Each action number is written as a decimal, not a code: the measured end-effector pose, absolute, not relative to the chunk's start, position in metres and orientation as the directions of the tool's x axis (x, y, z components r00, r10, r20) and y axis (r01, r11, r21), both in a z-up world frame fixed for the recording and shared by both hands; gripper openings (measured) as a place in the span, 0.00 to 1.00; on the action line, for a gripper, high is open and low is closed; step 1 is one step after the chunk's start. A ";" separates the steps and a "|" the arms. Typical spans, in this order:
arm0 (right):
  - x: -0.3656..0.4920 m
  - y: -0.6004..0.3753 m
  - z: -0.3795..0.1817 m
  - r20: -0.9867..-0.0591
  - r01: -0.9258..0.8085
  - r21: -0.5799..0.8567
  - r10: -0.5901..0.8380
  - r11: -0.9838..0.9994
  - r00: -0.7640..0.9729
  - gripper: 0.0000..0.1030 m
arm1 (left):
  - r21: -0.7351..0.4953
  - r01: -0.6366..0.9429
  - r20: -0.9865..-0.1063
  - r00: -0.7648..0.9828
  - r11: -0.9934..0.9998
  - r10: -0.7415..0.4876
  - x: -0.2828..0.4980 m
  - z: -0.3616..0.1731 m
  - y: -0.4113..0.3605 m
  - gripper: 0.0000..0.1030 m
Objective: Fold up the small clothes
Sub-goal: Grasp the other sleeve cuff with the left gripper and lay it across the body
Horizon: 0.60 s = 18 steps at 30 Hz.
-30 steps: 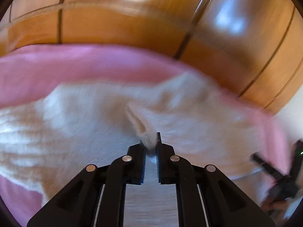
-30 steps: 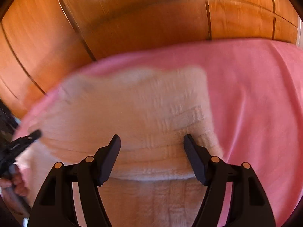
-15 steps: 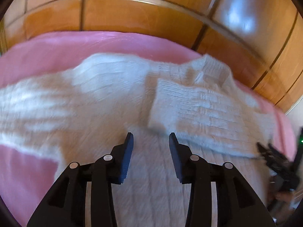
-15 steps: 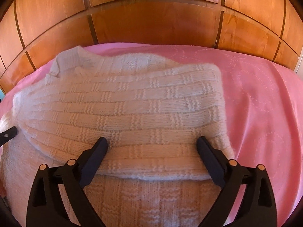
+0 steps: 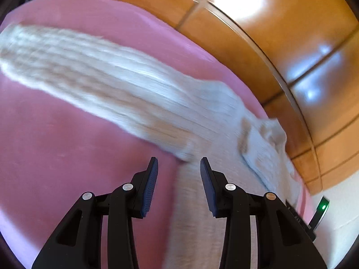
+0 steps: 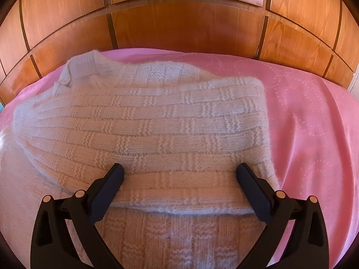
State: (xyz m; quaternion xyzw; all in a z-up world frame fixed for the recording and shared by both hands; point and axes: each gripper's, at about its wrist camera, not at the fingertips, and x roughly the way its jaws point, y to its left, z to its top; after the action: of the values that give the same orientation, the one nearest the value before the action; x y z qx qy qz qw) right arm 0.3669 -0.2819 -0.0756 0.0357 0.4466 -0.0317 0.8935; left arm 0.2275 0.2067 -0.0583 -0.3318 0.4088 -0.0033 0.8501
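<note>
A cream knitted sweater (image 6: pixel 145 130) lies flat on the pink bedspread (image 6: pixel 314 123). Its right sleeve is folded across the body, collar (image 6: pixel 87 65) at the far left. My right gripper (image 6: pixel 179 179) is wide open just above the folded sleeve's cuff edge, holding nothing. In the left wrist view the other sleeve (image 5: pixel 101 83) stretches out to the left over the bedspread (image 5: pixel 56 168), blurred by motion. My left gripper (image 5: pixel 179 170) is open and empty above the sweater's left side, near where that sleeve joins the body.
A wooden panelled headboard (image 6: pixel 179 27) runs along the far edge of the bed and shows in the left wrist view (image 5: pixel 280 44) too. The other gripper's black body with a green light (image 5: pixel 320 208) shows at the right edge.
My left gripper let go of the sleeve it had folded, opened, and swung left toward the other, outstretched sleeve. My right gripper stayed open and settled over the folded sleeve.
</note>
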 end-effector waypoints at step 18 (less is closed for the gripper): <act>0.366 -0.283 -0.075 -0.797 0.090 0.035 -0.026 0.995 0.603 0.98 | -0.617 -0.654 -0.710 0.703 0.438 0.050 0.189 -0.067 0.420 0.51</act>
State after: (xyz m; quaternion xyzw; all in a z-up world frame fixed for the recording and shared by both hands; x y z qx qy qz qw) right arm 0.3660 -0.2833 -0.0746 0.0360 0.4444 -0.0326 0.8945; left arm 0.1894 0.4205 -0.0666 -0.4807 0.3142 0.2235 0.7876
